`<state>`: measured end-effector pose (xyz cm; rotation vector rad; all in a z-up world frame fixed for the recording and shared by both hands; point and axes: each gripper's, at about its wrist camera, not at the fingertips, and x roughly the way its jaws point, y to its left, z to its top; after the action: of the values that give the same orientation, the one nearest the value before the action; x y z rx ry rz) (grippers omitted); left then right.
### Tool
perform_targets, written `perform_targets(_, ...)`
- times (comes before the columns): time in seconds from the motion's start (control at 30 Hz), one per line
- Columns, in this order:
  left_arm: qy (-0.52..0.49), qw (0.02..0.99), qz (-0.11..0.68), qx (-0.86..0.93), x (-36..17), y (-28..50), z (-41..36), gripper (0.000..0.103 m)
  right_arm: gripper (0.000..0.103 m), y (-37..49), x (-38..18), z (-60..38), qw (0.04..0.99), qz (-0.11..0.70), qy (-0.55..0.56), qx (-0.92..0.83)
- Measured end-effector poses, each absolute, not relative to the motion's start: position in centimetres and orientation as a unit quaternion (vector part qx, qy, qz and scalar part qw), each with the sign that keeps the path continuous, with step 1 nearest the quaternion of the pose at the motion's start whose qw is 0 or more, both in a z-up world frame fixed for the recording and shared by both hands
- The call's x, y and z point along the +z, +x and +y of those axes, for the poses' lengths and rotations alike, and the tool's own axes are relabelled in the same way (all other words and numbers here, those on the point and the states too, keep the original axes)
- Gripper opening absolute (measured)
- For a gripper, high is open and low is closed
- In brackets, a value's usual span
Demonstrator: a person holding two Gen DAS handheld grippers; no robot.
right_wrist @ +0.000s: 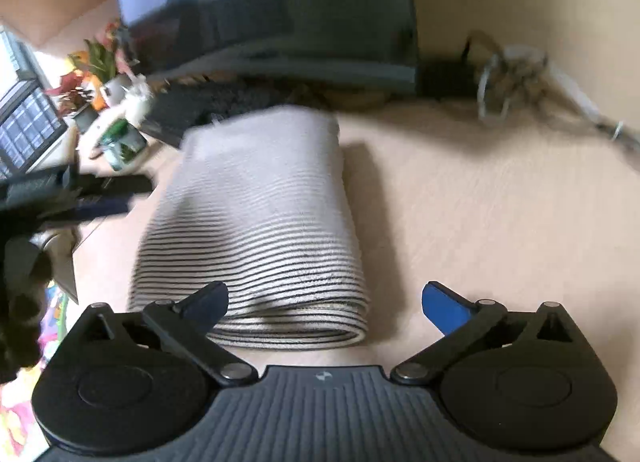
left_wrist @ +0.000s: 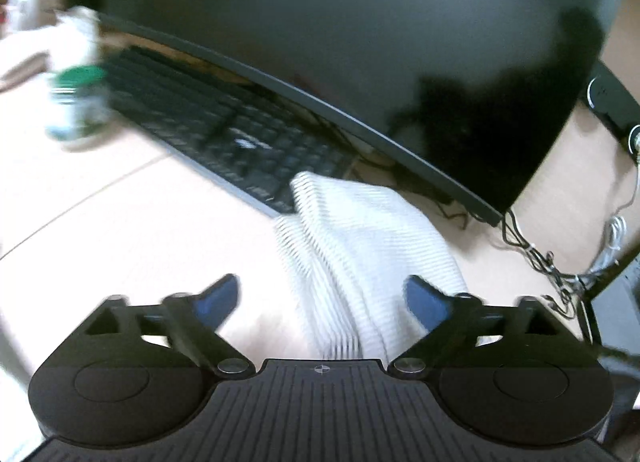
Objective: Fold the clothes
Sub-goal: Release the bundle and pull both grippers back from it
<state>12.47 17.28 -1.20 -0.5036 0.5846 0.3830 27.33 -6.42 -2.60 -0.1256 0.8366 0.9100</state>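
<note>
Nearest, the right hand-held gripper (right_wrist: 325,304) and left hand-held gripper (left_wrist: 322,298) both stand wide, holding nothing. Just beyond lies the striped garment (right_wrist: 256,222), folded on the desk (right_wrist: 480,214), its far end against the keyboard (left_wrist: 224,134). Folding looks finished; next, probably tidying.

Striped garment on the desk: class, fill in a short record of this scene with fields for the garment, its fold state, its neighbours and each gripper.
garment: white cloth with thin dark stripes
fold state: folded into a layered bundle, lying flat on the desk
far end: reaches the black keyboard
behind: dark monitor
left gripper: open, garment between its fingers, not pinched
right gripper: open, above the near folded edge, holding nothing
</note>
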Motion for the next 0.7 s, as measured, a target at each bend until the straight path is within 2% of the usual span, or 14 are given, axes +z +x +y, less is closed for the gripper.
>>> perform_targets(0.17, -0.223, 0.900, 0.239, 0.287, -1.4, 8.0, 10.8, 0.103, 0.103, 24.6, -1.3, -8.7, 0.832, 0.301, -0.071, 0.460)
perform_targets(0.3, -0.183, 0.896, 0.270, 0.301, -2.9, 8.0, 6.8, 0.103, 0.103, 23.5, -3.2, -9.9, 0.825, 0.252, -0.064, 0.501)
perform_targets(0.5, -0.167, 0.889, 0.281, 0.322, -5.1, 7.3, 3.0, 0.103, 0.103, 22.6, -6.1, -12.5, 0.847, 0.227, -0.078, 0.474)
perform_targets(0.7, -0.152, 0.889, 0.267, 0.339, -5.7, 6.8, 0.6, 0.103, 0.103, 23.8, -7.4, -13.8, 0.842, 0.260, -0.042, 0.471)
